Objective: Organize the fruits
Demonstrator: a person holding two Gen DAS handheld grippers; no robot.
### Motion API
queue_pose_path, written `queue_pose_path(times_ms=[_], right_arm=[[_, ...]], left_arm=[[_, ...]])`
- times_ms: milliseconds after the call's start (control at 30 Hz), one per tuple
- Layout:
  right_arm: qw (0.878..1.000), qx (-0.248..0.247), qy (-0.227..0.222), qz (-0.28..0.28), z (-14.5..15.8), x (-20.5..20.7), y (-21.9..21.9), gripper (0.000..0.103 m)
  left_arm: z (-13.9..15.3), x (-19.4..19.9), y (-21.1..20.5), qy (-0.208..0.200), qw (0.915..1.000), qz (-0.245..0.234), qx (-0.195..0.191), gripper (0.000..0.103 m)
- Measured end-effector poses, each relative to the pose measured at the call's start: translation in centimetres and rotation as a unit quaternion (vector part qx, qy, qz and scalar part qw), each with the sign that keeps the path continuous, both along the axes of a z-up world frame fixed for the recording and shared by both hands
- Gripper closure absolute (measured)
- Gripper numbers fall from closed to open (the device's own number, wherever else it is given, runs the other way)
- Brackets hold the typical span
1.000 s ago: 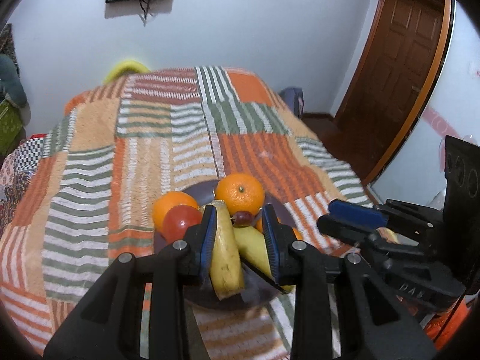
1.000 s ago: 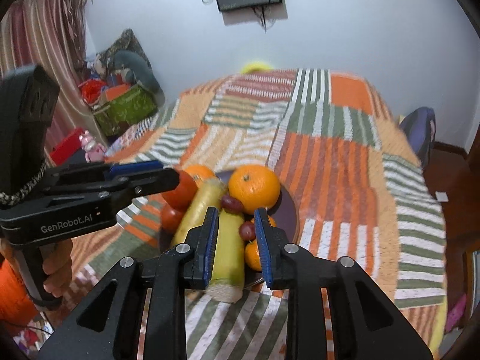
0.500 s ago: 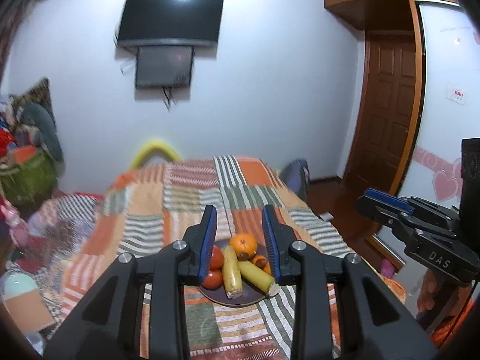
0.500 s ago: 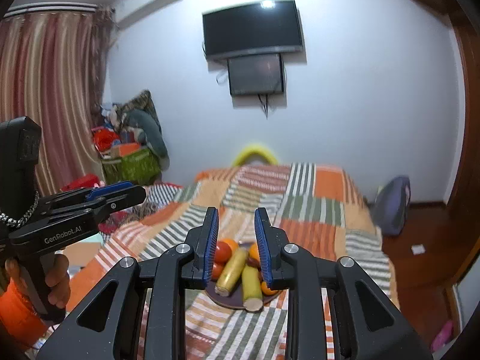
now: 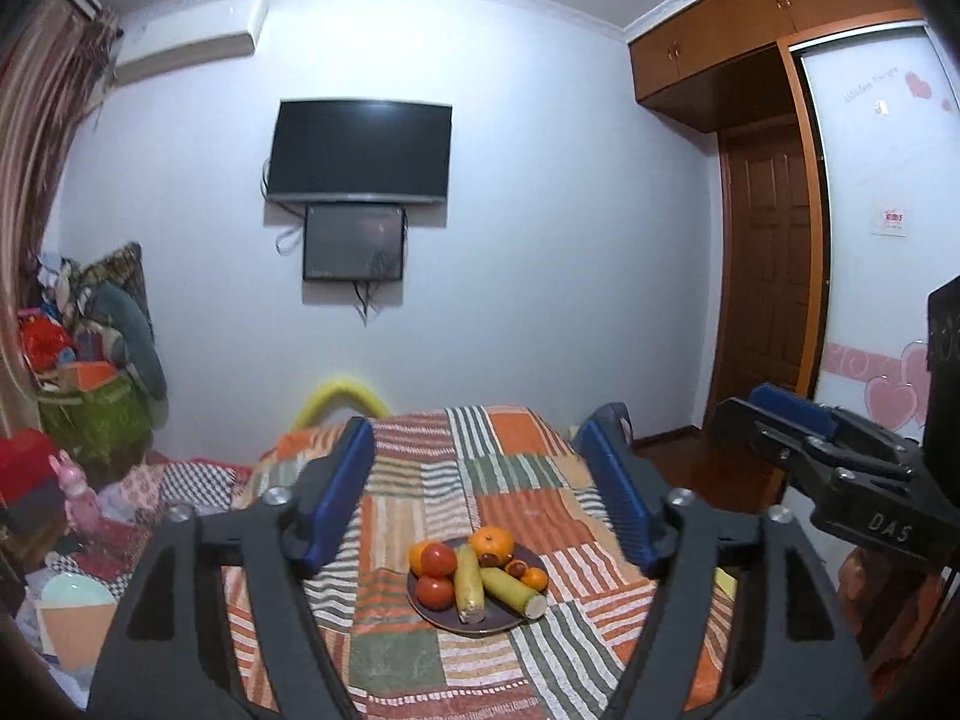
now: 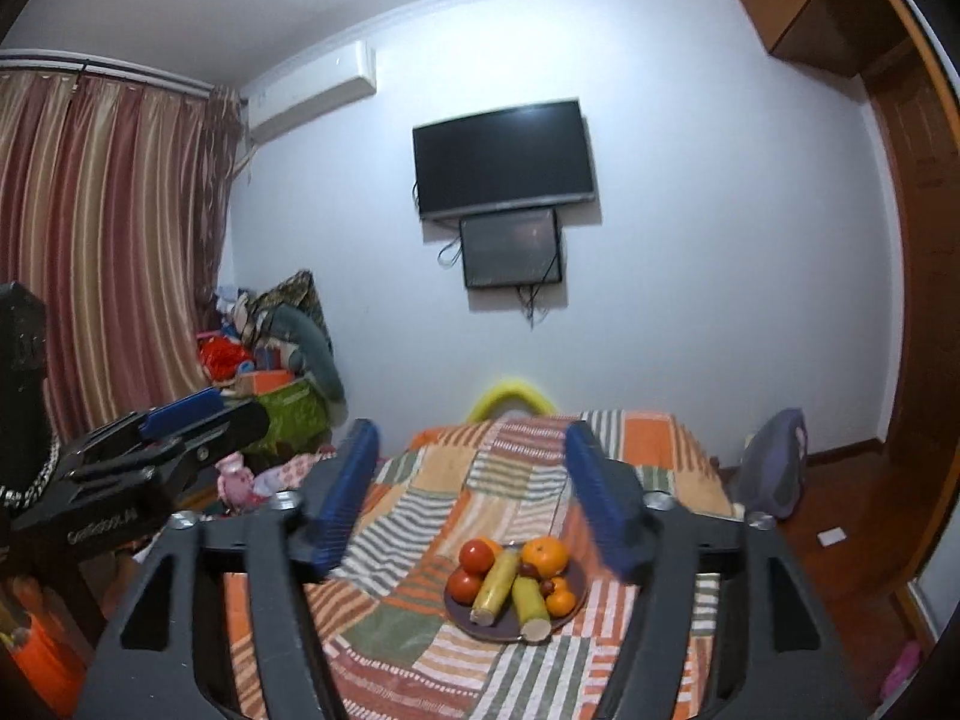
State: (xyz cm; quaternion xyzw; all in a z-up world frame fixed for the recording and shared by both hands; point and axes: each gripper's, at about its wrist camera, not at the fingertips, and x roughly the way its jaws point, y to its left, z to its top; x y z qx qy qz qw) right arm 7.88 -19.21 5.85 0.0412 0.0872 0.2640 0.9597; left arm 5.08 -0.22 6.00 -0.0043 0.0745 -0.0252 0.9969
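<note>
two tongs point(image 5: 480, 492) point(image 6: 474, 480) opening, two corn cobs point(image 5: 468, 585), two tomatoes point(image 5: 438, 559)

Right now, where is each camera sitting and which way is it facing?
Left wrist view: on the left gripper, facing along the bed to the dark round plate of fruit and the black wall television; its blue-padded fingers are opening, empty; the right gripper shows at right.
Right wrist view: on the right gripper, facing likewise, fingers opening, empty; the left gripper shows at left.
Shared: plate, patchwork striped bedspread, television.
</note>
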Motion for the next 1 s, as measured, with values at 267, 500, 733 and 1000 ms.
queue_pose_path(times_ms=[267, 500, 733, 1000], right_arm=[[0.999, 0.007, -0.030, -0.030, 0.5, -1.8, 0.2, 0.009], [0.998, -0.012, -0.041, -0.055, 0.1, -2.7, 0.8, 0.000], [0.997, -0.019, -0.041, -0.057, -0.1, -2.9, 0.6, 0.000], [0.997, -0.018, -0.039, -0.061, -0.3, -3.2, 0.4, 0.000]], left_arm=[[0.1, -1.5, 0.1, -0.014, 0.9999, 0.010, 0.001, 0.002], [-0.1, -1.9, 0.2, -0.011, 0.9999, 0.008, -0.007, 0.000], [-0.4, -1.8, 0.2, -0.008, 0.9999, 0.008, -0.007, 0.000], [-0.6, -1.6, 0.3, -0.003, 0.9999, 0.008, -0.008, 0.000]])
